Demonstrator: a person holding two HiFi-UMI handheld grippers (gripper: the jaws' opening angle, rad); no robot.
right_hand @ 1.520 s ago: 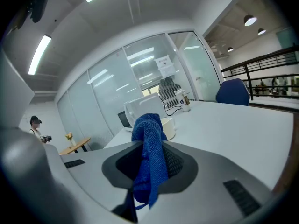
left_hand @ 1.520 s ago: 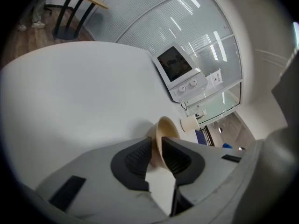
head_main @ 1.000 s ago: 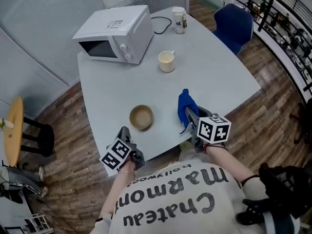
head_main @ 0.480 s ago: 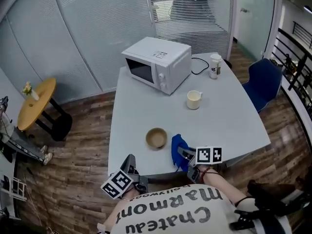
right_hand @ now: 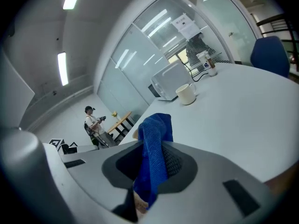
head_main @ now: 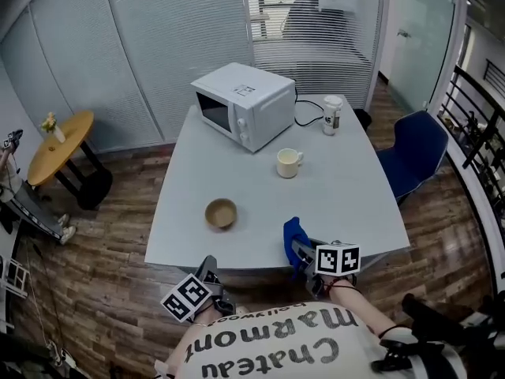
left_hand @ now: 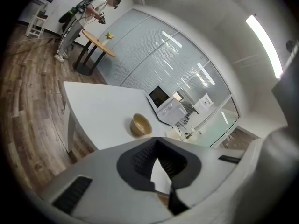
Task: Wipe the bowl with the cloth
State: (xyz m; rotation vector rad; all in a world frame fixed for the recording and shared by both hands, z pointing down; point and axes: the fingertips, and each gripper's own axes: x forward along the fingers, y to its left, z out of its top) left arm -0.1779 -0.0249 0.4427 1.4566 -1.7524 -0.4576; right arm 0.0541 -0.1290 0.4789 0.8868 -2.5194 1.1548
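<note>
Found a small tan bowl [head_main: 221, 212] standing upright on the near-left part of the table [head_main: 355, 204], mouth facing up. Round, so no long axis to report. Judged light, rigid and probably smooth-walled, hence liable to skid or tip under a wiping push. Best steadied by the rim, on the near side towards the left tongs [head_main: 207, 268].

Found the left tongs closed with nothing between the tips, held off the near table edge and well apart from the bowl.

Found the blue cloth [head_main: 293, 234] clamped in the right tongs [head_main: 300, 251] at the near table edge, right of the bowl and apart from it. Judged soft, limp and light. Gripped low in a bunched fold, leaving most of its length free beyond the tips. Long axis running along the tongs, away from the holder towards the far side, with the free end flopped over at the top. No contact yet between cloth and bowl.
</note>
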